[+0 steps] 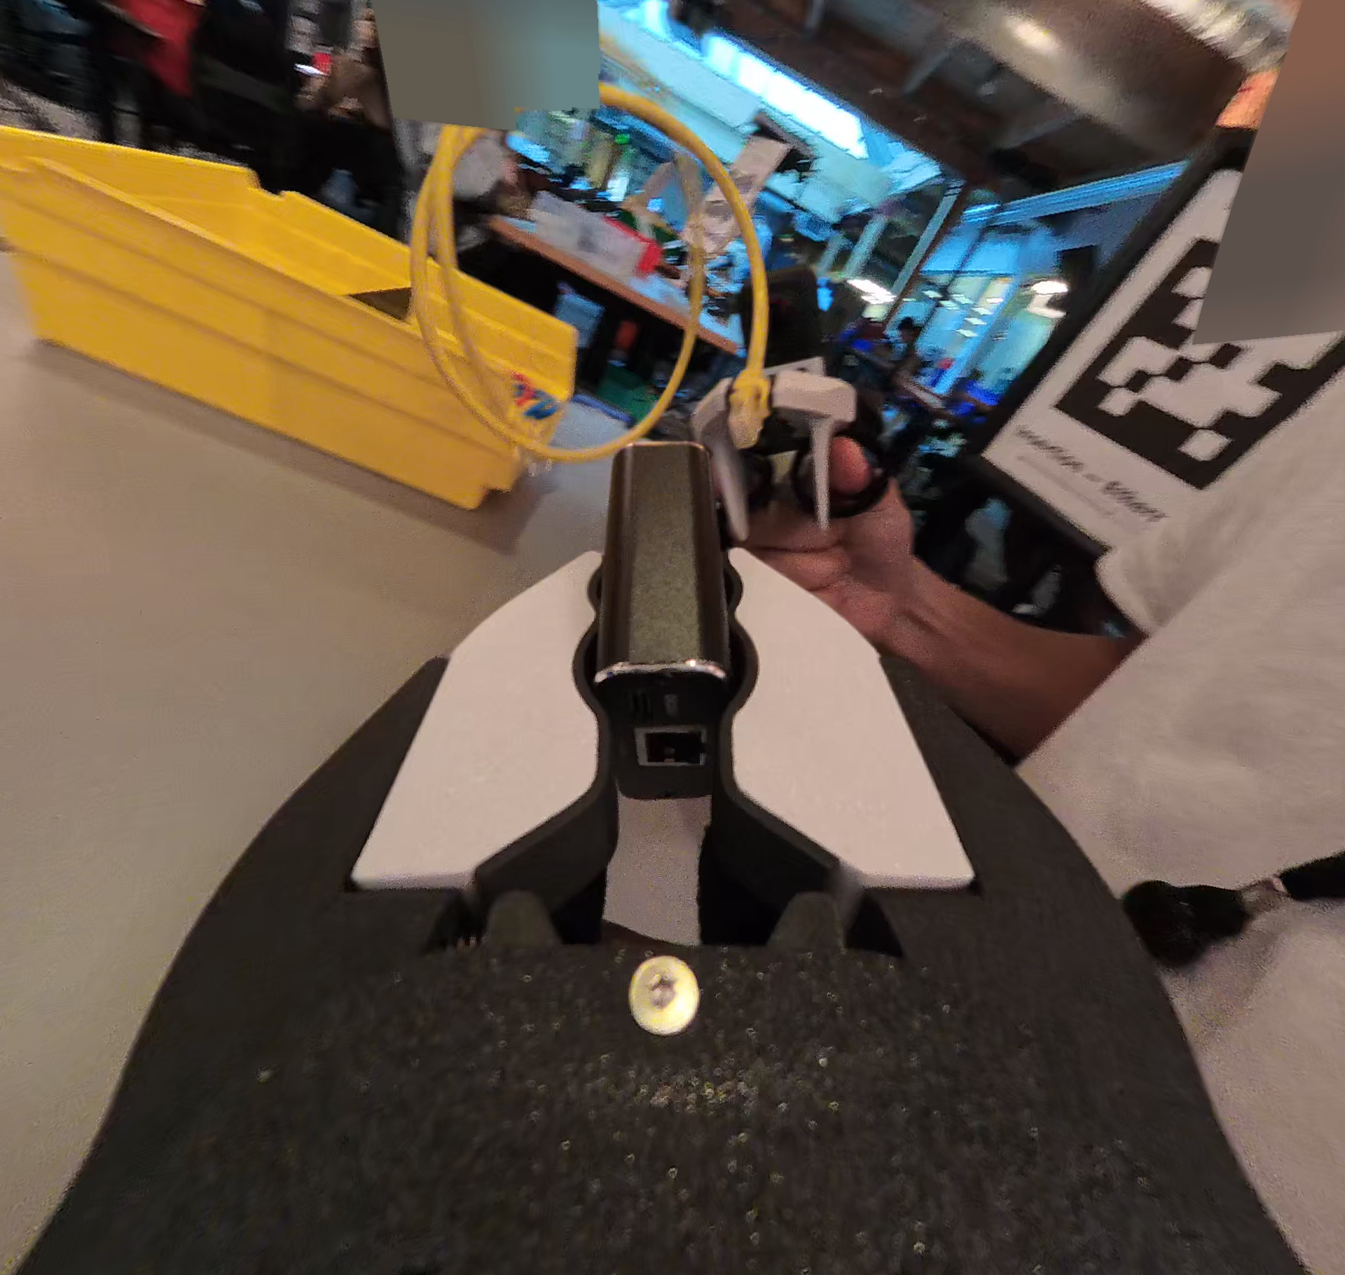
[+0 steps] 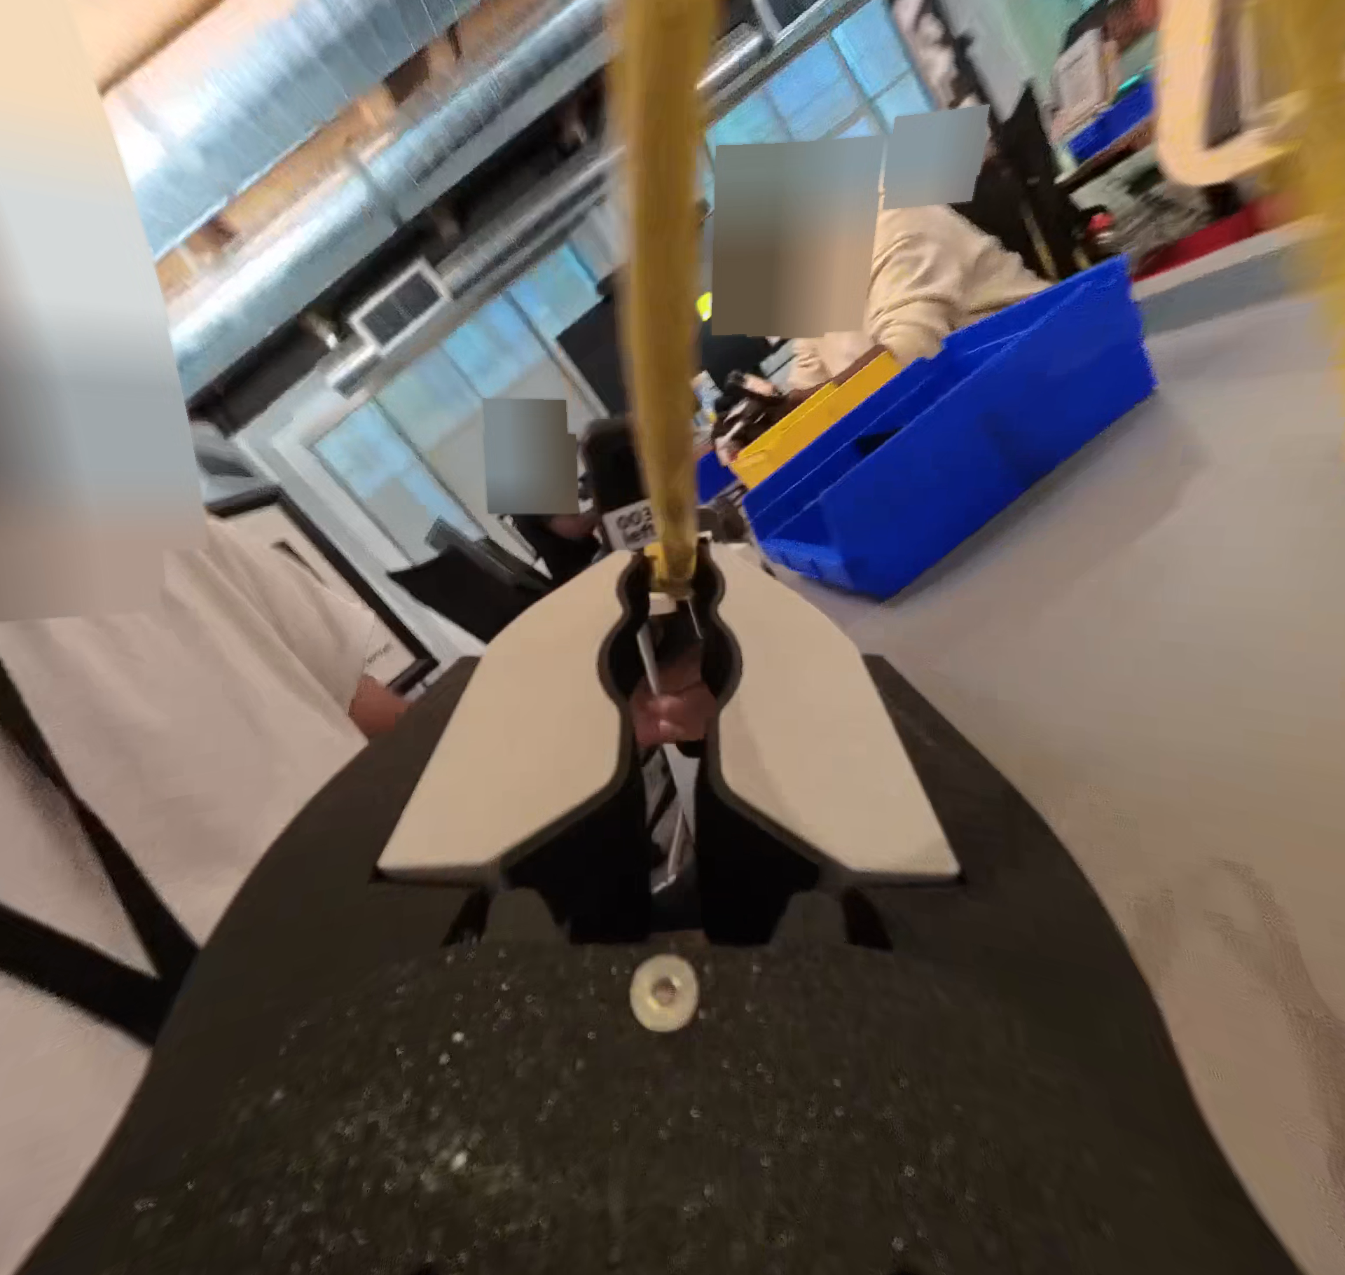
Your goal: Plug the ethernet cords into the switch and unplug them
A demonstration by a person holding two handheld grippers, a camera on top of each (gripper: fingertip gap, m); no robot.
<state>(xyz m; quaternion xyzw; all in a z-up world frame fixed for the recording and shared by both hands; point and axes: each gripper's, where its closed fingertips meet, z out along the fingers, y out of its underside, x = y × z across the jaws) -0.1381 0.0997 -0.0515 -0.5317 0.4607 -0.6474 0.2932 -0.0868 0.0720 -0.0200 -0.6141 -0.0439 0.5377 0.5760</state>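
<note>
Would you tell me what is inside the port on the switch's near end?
Nothing: the switch port is empty. Its far end is hidden.

The left gripper (image 1: 662,585) fingers (image 1: 509,716) clamp the black switch (image 1: 661,570); the right gripper (image 1: 771,432) pinches a yellow cord (image 1: 750,403).

In my right wrist view the cord (image 2: 666,279) is a thick yellow blur that runs off the top edge. Its plug is hidden between my fingers (image 2: 553,730), so I cannot tell how it sits. In my left wrist view the switch (image 1: 664,585) shows one end; its port side is turned away. The bin (image 1: 218,279) is cut off at the left edge. The room behind is smeared.
</note>
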